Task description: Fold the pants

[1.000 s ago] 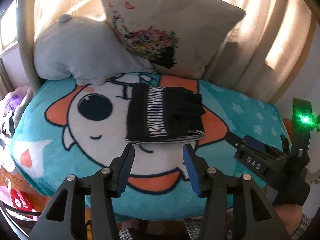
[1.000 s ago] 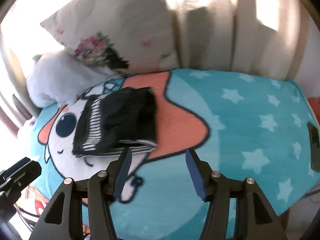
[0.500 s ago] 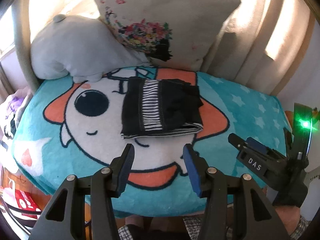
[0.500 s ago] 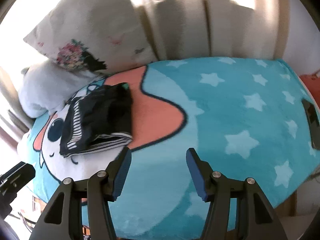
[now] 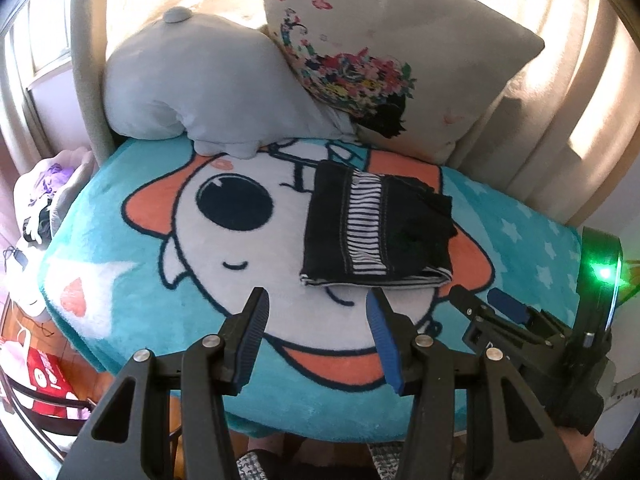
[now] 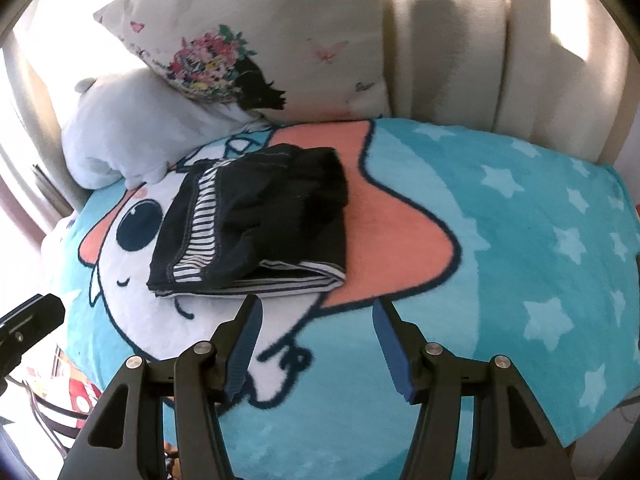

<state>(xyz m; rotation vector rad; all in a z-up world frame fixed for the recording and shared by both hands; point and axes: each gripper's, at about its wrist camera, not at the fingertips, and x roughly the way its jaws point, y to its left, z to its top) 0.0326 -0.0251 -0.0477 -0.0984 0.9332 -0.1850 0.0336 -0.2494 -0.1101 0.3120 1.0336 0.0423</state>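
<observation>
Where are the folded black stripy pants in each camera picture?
Left wrist view: the folded pants lie right of centre on the cartoon blanket, just beyond the open left tongs.
Right wrist view: the pants lie left of centre, just beyond the open right tongs.
Shared landmark: the flowery pillow stands behind the pants in both views.

**Where things lie on the bed**

The folded pants (image 5: 376, 232) lie on the blanket (image 5: 132, 280), near its middle. Behind them, a plush toy (image 5: 192, 88) on the left and a pillow (image 5: 400, 40) on the right lean against the curtain (image 6: 500, 40). Both grippers hover just before the pants.
</observation>
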